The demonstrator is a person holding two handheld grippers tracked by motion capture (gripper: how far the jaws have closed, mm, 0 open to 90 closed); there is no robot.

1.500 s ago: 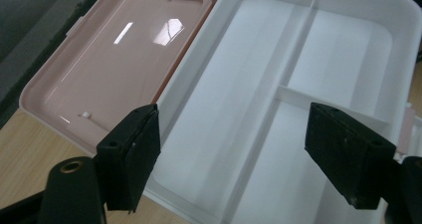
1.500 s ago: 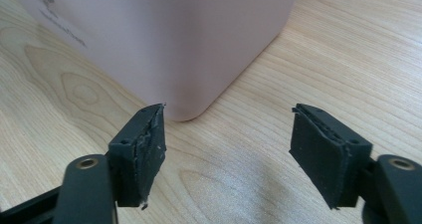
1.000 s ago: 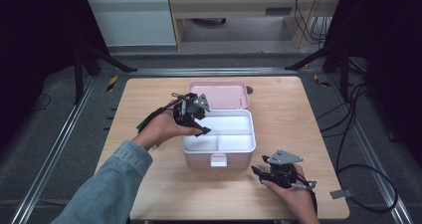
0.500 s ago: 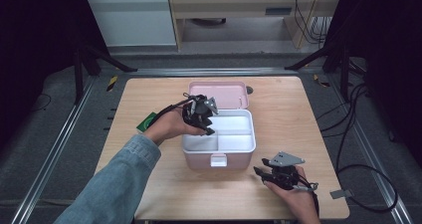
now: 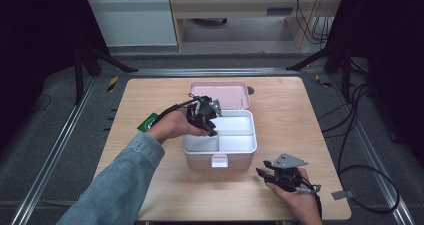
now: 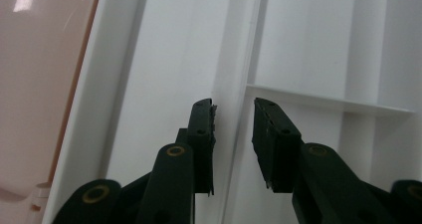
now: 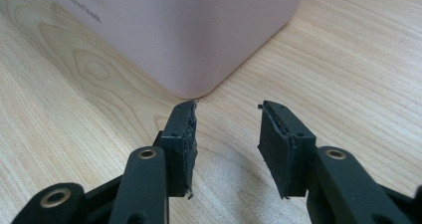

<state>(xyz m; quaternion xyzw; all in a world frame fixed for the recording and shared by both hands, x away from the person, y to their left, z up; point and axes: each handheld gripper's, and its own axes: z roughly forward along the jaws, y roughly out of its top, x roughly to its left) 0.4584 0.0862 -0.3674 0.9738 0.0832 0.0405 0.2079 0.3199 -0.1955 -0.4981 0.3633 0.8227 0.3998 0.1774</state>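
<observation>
A pink box [image 5: 200, 161] stands mid-table with its lid [image 5: 220, 94] open at the back and a white divided tray [image 5: 237, 142] inside. My left gripper [image 5: 211, 130] dips into the tray's left rear part. Its jaws have just been closing. In the left gripper view the left gripper [image 6: 233, 117] straddles a white divider wall [image 6: 239, 35], with a small gap on each side. My right gripper [image 5: 262, 169] rests low on the table by the box's front right corner. The right gripper [image 7: 226, 109] has also been closing and has nothing between its jaws; the pink corner [image 7: 199, 59] is just ahead.
A small green card [image 5: 148, 122] lies on the wooden table [image 5: 310, 115] beside my left wrist. A small dark object [image 5: 250, 90] sits by the lid's right end. Cables trail over the floor to the right of the table.
My left gripper has shifted a little to the right over the tray and its forearm has swung in. The right hand has stayed where it was.
</observation>
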